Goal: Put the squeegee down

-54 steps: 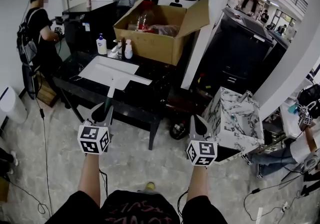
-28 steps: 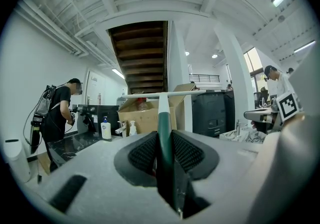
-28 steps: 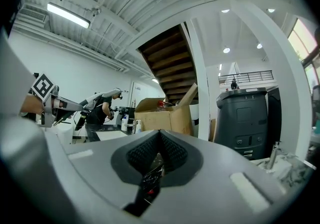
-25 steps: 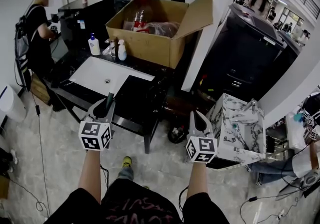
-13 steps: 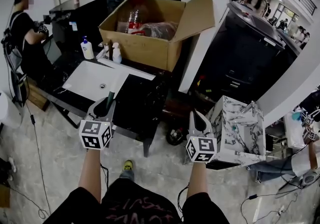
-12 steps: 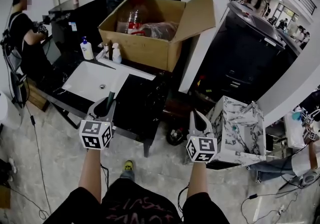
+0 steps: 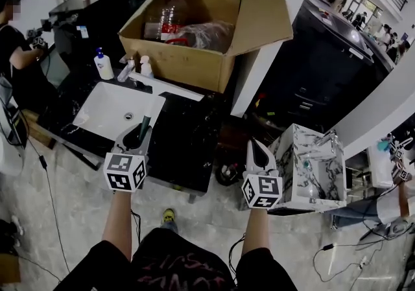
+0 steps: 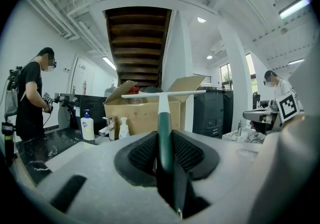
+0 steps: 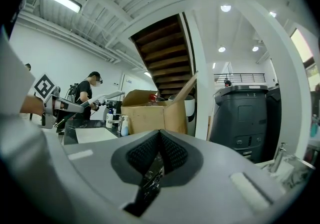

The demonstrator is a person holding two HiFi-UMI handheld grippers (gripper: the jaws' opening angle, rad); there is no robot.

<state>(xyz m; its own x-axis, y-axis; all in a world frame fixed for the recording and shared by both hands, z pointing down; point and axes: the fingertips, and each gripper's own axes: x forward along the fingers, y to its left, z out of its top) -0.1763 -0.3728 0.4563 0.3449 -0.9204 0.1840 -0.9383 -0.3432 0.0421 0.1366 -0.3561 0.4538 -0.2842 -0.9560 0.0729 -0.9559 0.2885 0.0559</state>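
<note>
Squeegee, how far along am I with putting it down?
Done: nothing yet; the squeegee rests on no surface. In hand: the left gripper clamps its green handle, blade ahead, near the black counter beside the white sink; the right gripper is shut and empty. Left: lower it onto a surface, probably that counter, and open the jaws.

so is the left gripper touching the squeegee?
Touching. Left gripper view: the left gripper is clamped on the squeegee handle, pads against both sides.
</note>
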